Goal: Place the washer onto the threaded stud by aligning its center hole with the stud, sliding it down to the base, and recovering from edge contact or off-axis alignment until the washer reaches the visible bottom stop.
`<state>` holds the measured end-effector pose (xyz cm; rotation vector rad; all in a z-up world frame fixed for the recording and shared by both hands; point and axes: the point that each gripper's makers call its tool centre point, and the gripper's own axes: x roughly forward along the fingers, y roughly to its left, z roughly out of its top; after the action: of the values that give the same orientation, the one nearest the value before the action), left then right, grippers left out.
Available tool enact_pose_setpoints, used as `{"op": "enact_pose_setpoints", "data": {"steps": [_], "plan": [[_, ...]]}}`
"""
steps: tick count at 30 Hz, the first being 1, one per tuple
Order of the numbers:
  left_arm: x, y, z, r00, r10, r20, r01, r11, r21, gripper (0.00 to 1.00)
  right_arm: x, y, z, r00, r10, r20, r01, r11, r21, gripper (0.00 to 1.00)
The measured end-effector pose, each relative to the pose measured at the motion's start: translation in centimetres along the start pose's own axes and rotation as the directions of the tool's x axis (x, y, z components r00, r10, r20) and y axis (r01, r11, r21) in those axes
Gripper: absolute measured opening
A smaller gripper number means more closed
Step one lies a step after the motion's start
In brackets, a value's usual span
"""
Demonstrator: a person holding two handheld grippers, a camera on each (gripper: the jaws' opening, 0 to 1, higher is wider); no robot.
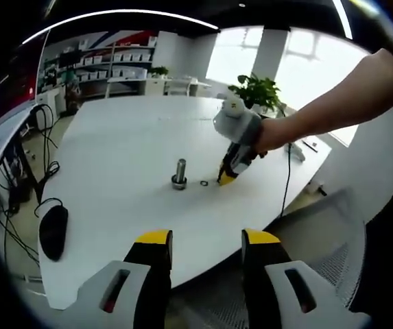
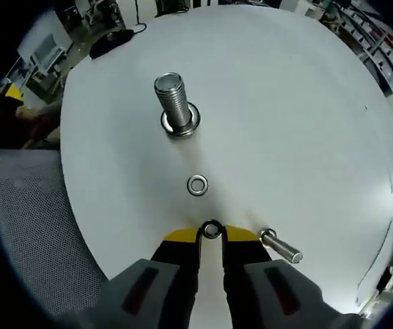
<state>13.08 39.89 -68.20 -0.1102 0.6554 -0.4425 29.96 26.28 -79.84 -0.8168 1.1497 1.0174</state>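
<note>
I see the white round tabletop [image 2: 306, 103] carrying everything. Near its middle stands the threaded stud [image 2: 173, 101], upright on its base. My left gripper [image 1: 203, 255] hangs off the tabletop's near edge, well apart from the stud, jaws spread with nothing between them. My right gripper [image 2: 211, 236] sits low on the tabletop near the stud, jaws pinching 1 washer [image 2: 211, 229] at their tips. A second washer [image 2: 197, 185] lies flat between that one and the stud. A loose bolt [image 2: 280, 247] lies just beside the right jaws.
</note>
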Motion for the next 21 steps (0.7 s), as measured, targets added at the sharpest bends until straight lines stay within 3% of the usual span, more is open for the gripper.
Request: {"op": "enact_pose_setpoints", "data": {"steps": [11,21], "plan": [[1.3,-0.6,0.7,1.0,-0.028,-0.004,0.028,0.999,0.016,0.39,-1.8,-0.2,-0.8,0.998,0.001,0.067,-0.004,0.999,0.048,0.13],[2.3,-1.6,1.3,0.998,-0.055,-0.011,0.056,0.998,0.038,0.39,-4.2,-2.5,-1.3,0.992,-0.035,0.12,0.024,0.995,0.093,0.14]]}}
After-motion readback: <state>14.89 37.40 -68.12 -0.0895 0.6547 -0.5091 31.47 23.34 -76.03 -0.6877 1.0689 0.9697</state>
